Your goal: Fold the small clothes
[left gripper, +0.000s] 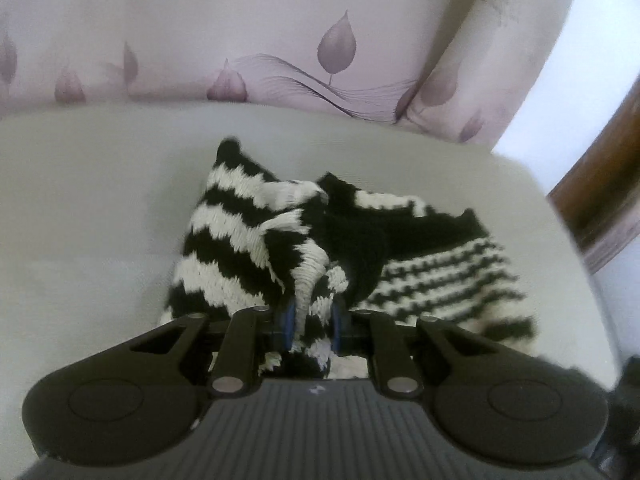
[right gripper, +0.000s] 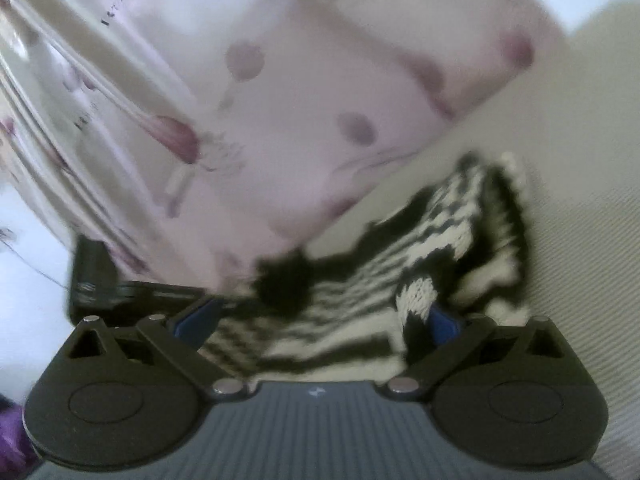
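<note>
A: Where's the knit piece right now?

B: The black-and-white striped knit garment (left gripper: pixel 280 236) lies bunched on the pale cushioned seat (left gripper: pixel 92 208), roughly in its middle, a little short of the back edge where the leaf-print fabric (left gripper: pixel 240 32) rises behind it. One part has wide stripes, the other, toward the seat's right edge, has fine narrow ones.

A: And the left tongs?

B: The left tongs (left gripper: pixel 314 326) are nearly pressed together, pinching a gathered ridge of the knit between the blue pads (left gripper: pixel 289 322). The cloth rises from the seat into that pinch, so this part is lifted into a peak.

A: What about the right tongs?

B: The right tongs (right gripper: pixel 320 326) are spread wide. The same garment (right gripper: pixel 440 240) lies between the fingers, and a fold of it sits right against the right-hand blue pad (right gripper: pixel 442 322). The left-hand pad stands apart from the cloth as far as I can see, so nothing is clamped there. That view is tilted and badly blurred, so I can't tell whether the fold truly touches the pad.

A: Anything else around?

B: In the right wrist view a dark box-like object (right gripper: pixel 96 276) shows beyond the left finger; too blurred to say what it is. In the left wrist view a brown wooden edge (left gripper: pixel 600 196) shows past the seat's far right corner.
</note>
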Available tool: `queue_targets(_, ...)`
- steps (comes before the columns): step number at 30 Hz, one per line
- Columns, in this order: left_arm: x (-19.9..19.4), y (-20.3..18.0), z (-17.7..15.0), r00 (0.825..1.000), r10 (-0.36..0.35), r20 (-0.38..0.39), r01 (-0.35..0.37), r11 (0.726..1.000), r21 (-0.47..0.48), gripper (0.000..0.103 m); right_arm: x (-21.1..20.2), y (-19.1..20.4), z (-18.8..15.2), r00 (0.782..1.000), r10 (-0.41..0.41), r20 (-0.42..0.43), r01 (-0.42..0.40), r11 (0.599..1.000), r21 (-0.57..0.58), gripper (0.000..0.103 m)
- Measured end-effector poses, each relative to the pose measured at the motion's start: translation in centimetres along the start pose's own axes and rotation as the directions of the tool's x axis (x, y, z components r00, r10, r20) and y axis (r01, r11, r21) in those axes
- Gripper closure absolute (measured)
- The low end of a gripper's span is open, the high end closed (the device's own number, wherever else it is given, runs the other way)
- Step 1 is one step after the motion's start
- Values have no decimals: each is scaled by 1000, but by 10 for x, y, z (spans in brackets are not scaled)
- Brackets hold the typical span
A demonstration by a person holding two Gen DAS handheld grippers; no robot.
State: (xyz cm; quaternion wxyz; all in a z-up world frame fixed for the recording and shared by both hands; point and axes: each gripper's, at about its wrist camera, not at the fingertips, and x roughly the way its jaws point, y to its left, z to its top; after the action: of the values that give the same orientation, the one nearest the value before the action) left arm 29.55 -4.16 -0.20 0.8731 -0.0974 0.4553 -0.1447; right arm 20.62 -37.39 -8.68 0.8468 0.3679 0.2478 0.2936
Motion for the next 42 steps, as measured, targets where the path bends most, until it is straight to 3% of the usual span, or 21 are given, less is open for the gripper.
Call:
queue_targets(3,-2,12,-6,998,-59,23,60,997,-57,85,17,2,-1,995,96,-30,-92,990,107,0)
queue_targets(5,-4,31,-11,988,-146,48,152,974,-166,82,33,-3,-3,987,154,-40,-143,969,203,0)
queue_targets(7,-6,46,-17,974,-208,92,224,945,-237,81,42,-3,-5,985,167,-41,-152,955,257,0)
queue_targets(9,-8,58,-23,958,-247,143,278,921,-274,74,40,6,-1,991,127,-30,-118,969,216,0)
queue_targets(10,-7,62,-27,953,-257,158,293,912,-286,74,31,13,3,998,55,-10,-53,987,155,0)
queue_targets(11,-6,64,-31,949,-264,171,305,906,-293,74,21,22,6,997,-74,0,74,995,69,0)
queue_targets(12,-5,66,-34,946,-268,183,313,904,-292,74,16,27,7,980,-197,-8,197,980,0,0)
queue_targets(13,-3,66,-37,944,-271,188,316,905,-284,74,11,32,9,929,-369,-2,368,926,-87,0)
queue_targets(14,-1,66,-39,942,-276,192,322,905,-277,74,3,34,12,888,-458,37,458,879,-131,0)
queue_targets(15,-1,67,-41,938,-284,200,332,902,-276,73,-8,35,14,864,-497,83,504,851,-147,0)
queue_targets(16,-1,68,-43,934,-290,210,341,898,-277,73,-21,36,17,855,-503,122,517,844,-141,0)
queue_targets(20,1,78,-50,911,-332,245,397,868,-300,66,-36,53,16,942,-310,129,325,938,-121,0)
queue_targets(22,4,83,-51,903,-344,258,417,849,-325,66,-18,61,14,992,-119,45,123,988,-97,0)
queue_targets(23,4,86,-52,895,-358,266,435,832,-344,66,-1,58,13,1000,5,-30,-6,1000,-18,0)
queue_targets(24,6,90,-53,890,-366,271,446,822,-355,66,17,53,11,993,95,-69,-89,992,84,0)
queue_targets(25,6,92,-54,885,-370,281,455,813,-363,66,33,48,10,987,140,-84,-126,980,157,0)
queue_targets(30,8,103,-64,851,-404,335,514,771,-375,66,110,23,9,973,174,-154,-115,936,334,0)
queue_targets(33,9,110,-71,818,-438,374,565,735,-375,66,137,13,2,967,210,-144,-135,902,409,0)
queue_targets(35,10,113,-75,806,-447,389,580,726,-369,66,150,11,0,968,208,-143,-124,886,447,0)
queue_targets(39,13,117,-81,783,-464,414,609,709,-357,66,173,25,-4,967,172,-189,-84,913,398,0)
queue_targets(42,12,114,-83,777,-476,412,612,723,-319,62,175,39,-3,967,112,-227,-38,951,308,2)
